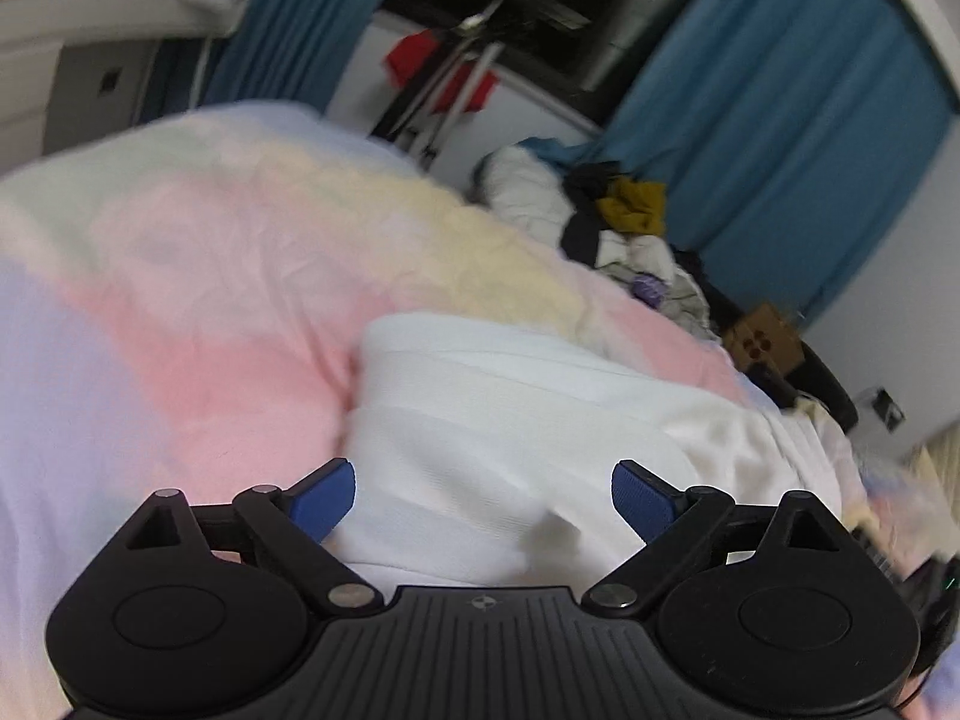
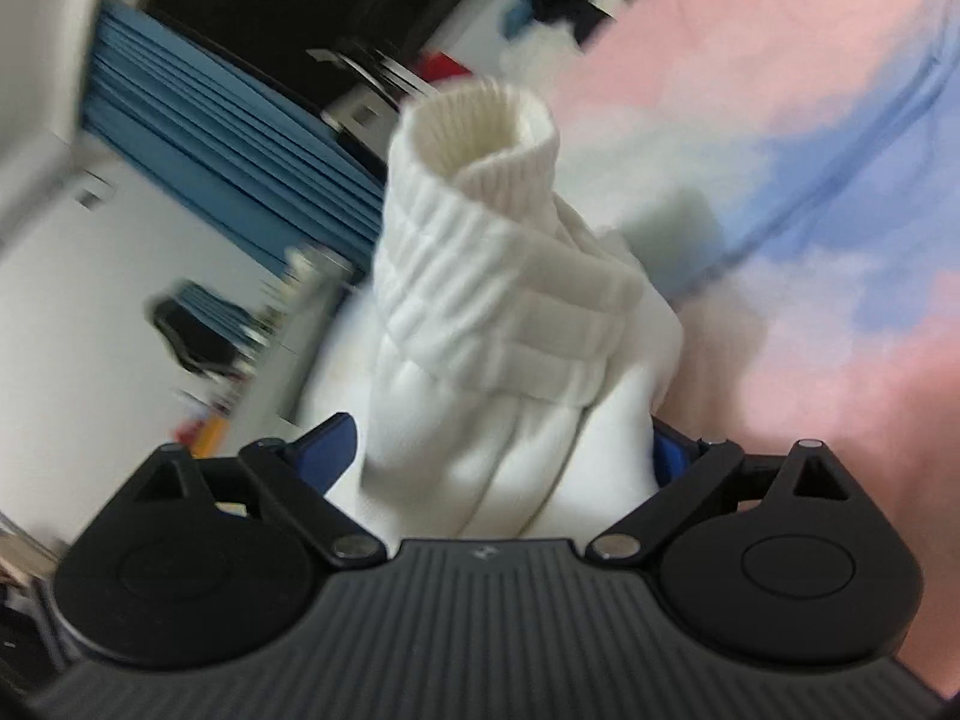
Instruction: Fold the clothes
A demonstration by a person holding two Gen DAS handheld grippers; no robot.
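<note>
A white garment (image 1: 510, 420) lies on a bed with a pastel pink, yellow and lilac cover (image 1: 210, 276). My left gripper (image 1: 483, 498) is open, its blue pads wide apart just above the garment's near edge, holding nothing. In the right wrist view a white sleeve with a ribbed cuff (image 2: 480, 228) sticks up between the fingers of my right gripper (image 2: 504, 456). The jaws stand wide, with bunched fabric filling the gap. The right pad is mostly hidden by fabric. I cannot tell whether the jaws are pinching it.
A pile of mixed clothes (image 1: 624, 222) sits at the far end of the bed. Blue curtains (image 1: 780, 138) hang behind. A tripod-like stand (image 1: 456, 78) stands by the dark window. A cardboard box (image 1: 762, 342) and a dark chair lie beyond the bed's right edge.
</note>
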